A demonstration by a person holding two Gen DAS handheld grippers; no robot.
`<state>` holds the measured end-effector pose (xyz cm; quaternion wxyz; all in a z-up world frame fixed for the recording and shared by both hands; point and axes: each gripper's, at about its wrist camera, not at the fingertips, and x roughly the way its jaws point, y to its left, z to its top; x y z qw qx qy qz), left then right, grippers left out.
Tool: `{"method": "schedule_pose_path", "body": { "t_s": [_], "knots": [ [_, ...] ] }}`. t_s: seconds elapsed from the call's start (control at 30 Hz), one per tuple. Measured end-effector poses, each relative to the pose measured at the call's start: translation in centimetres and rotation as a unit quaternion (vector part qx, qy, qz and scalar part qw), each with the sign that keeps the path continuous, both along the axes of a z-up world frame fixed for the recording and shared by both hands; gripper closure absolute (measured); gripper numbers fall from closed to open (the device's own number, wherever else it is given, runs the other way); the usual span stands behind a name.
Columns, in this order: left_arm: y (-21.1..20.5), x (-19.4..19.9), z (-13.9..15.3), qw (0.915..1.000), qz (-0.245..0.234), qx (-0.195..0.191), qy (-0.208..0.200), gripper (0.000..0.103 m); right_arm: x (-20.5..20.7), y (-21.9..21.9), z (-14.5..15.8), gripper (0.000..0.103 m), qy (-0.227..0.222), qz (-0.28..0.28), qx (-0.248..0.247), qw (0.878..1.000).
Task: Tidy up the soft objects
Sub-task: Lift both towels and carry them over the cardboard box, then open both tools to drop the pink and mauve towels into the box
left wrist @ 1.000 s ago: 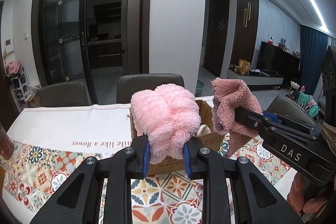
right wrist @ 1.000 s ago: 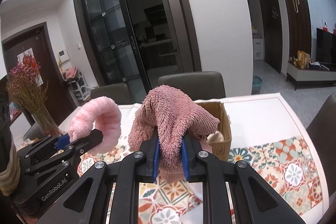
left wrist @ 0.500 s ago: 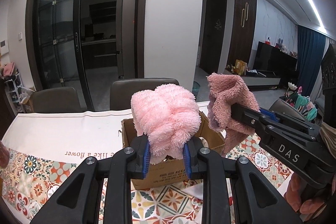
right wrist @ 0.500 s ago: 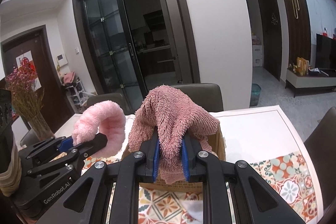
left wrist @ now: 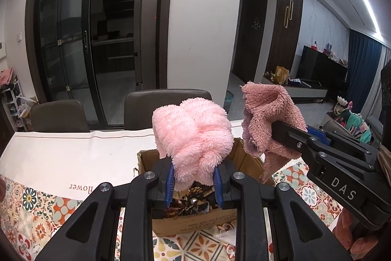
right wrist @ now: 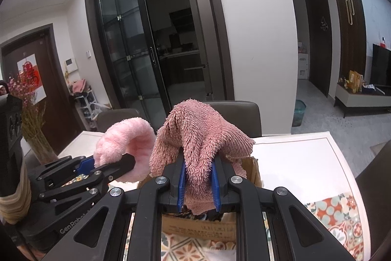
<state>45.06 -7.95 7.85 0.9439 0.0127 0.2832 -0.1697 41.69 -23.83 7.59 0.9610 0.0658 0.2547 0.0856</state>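
A light pink cloth (left wrist: 193, 136) is clamped between the nearly closed jaws of the left gripper (left wrist: 193, 181), bunched above the blue pads with a short tail hanging below them. A darker pink cloth (right wrist: 199, 138) is pinched in the same way by the right gripper (right wrist: 197, 184), draped over its fingertips.

The open cardboard box (left wrist: 195, 219) lies directly below and just beyond the left gripper; dark patterned fabric (left wrist: 190, 197) is seen already lying inside it. In the right wrist view the box (right wrist: 254, 168) is likewise under and just past the fingertips. Both cloths are thus held over the box mouth, side by side, the light one to the left and the dark one to the right, close but apart.

The left gripper appears more squarely centred over the opening; the right hangs toward the box's right wall. The box's long axis seems to run near to far on the tablecloth (left wrist: 73, 158). A release is judged likely to drop either cloth inside, the right with less margin.
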Motion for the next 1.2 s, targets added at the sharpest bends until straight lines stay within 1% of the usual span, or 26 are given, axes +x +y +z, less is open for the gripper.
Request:
{"method": "schedule_pose_path", "body": {
  "t_s": [0.17, 0.43, 0.6, 0.8, 1.0, 1.1, 1.13, 1.2],
  "knots": [
    [-0.5, 1.4, -0.8, 0.9998, -0.005, -0.001, 0.017, 0.076, 2.1, -0.1, -0.9, 0.084, 0.017, 0.005, 0.006, 1.0],
    [-1.3, 4.3, -3.1, 0.9989, -0.012, 0.019, 0.041, 0.075, 5.3, -0.4, -3.5, 0.084, 0.059, 0.005, -0.002, 0.998],
    [-1.9, 5.6, -5.6, 0.9967, -0.013, 0.032, 0.074, 0.075, 6.7, -0.6, -5.4, 0.084, 0.091, 0.008, 0.0, 0.996],
    [-2.4, 6.5, -7.6, 0.9932, -0.017, 0.041, 0.108, 0.074, 7.8, -0.8, -7.4, 0.084, 0.125, 0.016, 0.0, 0.992],
    [-3.1, 6.9, -8.4, 0.9901, -0.02, 0.054, 0.128, 0.069, 8.6, -1.0, -9.0, 0.083, 0.154, 0.02, -0.002, 0.988],
    [-3.0, 7.5, -8.8, 0.9884, -0.022, 0.053, 0.141, 0.064, 8.9, -1.3, -9.5, 0.083, 0.165, 0.022, 0.0, 0.986],
    [-3.0, 7.6, -9.0, 0.9879, -0.023, 0.052, 0.145, 0.06, 9.1, -1.3, -9.5, 0.082, 0.168, 0.023, 0.0, 0.986],
    [-3.2, 7.6, -9.3, 0.9864, -0.03, 0.051, 0.153, 0.059, 9.2, -1.4, -9.7, 0.078, 0.175, 0.028, 0.006, 0.984]
  ]
}}
